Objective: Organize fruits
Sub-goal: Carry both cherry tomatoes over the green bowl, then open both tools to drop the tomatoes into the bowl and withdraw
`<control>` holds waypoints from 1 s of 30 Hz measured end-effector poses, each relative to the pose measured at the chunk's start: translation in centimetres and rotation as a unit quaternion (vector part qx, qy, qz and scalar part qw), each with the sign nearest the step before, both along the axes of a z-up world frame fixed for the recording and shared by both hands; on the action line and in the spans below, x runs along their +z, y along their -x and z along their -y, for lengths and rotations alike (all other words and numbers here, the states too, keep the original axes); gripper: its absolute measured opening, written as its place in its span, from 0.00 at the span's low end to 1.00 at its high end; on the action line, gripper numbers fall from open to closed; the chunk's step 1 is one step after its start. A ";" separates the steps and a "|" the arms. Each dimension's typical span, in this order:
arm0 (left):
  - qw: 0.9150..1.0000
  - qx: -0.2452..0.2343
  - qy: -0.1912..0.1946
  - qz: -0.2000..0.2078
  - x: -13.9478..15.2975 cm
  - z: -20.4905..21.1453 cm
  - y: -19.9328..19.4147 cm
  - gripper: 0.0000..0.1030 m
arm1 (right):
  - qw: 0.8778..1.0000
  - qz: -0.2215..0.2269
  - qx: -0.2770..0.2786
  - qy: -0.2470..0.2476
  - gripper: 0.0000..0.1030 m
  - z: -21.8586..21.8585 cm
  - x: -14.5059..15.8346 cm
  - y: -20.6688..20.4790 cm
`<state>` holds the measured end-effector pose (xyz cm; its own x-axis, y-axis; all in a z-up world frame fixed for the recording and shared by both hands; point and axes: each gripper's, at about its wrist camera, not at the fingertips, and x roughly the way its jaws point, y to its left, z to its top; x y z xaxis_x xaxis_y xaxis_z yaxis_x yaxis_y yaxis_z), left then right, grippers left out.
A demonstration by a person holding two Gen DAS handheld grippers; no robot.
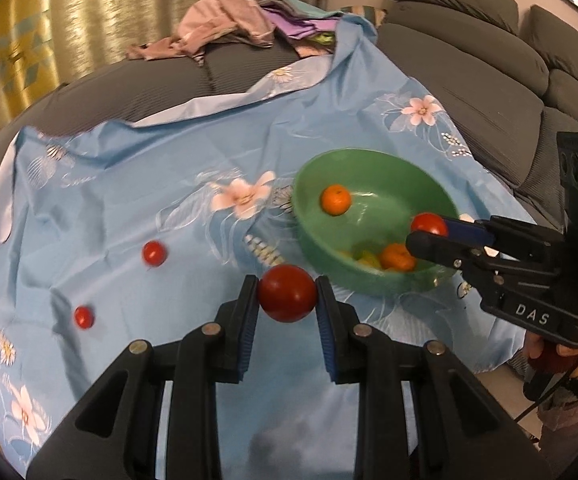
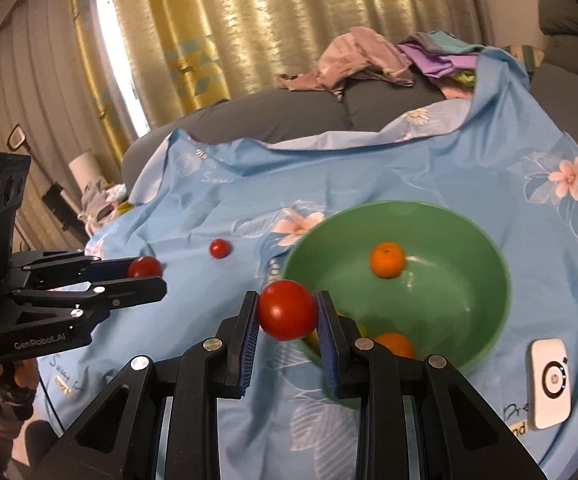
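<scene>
My left gripper (image 1: 287, 292) is shut on a red tomato (image 1: 287, 298), held above the blue flowered cloth, left of the green bowl (image 1: 313, 236). My right gripper (image 2: 287, 308) is shut on another red tomato (image 2: 287, 309) over the near rim of the green bowl (image 2: 497, 312). Each gripper also shows in the other view: the right one (image 1: 429, 232) over the bowl, the left one (image 2: 145, 272) at the left. The bowl holds two oranges (image 1: 335, 199) (image 1: 397, 257) and something yellow-green. Two small tomatoes (image 1: 154, 253) (image 1: 84, 317) lie on the cloth.
The blue cloth (image 1: 129, 184) covers a grey sofa seat. A heap of clothes (image 1: 225, 24) lies at the back. A white device (image 2: 549, 384) lies on the cloth right of the bowl. Sofa backrests (image 1: 489, 60) stand at the right, curtains behind.
</scene>
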<state>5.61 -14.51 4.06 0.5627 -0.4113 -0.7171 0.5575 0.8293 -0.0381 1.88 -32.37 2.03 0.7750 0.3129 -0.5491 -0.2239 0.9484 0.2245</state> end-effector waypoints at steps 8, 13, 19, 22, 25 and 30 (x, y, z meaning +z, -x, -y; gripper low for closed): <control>0.999 -0.032 -0.013 0.001 -0.4 4.3 -1.4 0.27 | 1.000 -0.001 -0.027 -0.009 0.29 2.9 -0.5 -0.5; 0.999 -0.045 -0.022 -0.001 -1.0 6.3 -2.2 0.27 | 0.999 -0.006 -0.038 -0.014 0.29 4.2 -1.2 -0.9; 0.998 -0.055 -0.031 -0.009 -2.0 7.8 -3.5 0.27 | 0.999 -0.012 -0.048 -0.017 0.29 5.2 -1.9 -1.4; 0.997 -0.058 -0.040 -0.013 -2.7 8.5 -3.9 0.27 | 0.998 -0.017 -0.051 -0.018 0.29 5.5 -2.3 -1.6; 0.997 -0.061 -0.050 -0.016 -3.4 9.2 -4.2 0.27 | 0.998 -0.024 -0.052 -0.016 0.29 5.6 -2.7 -2.0; 0.996 -0.062 -0.060 -0.015 -4.1 9.6 -4.5 0.29 | 0.998 -0.034 -0.054 -0.012 0.29 5.5 -3.1 -2.4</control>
<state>10.15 -24.10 -0.06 0.4893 -0.3875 -0.7813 0.6568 0.7531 0.0379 4.26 -37.90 -1.06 0.7659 0.2433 -0.5951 -0.1043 0.9604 0.2584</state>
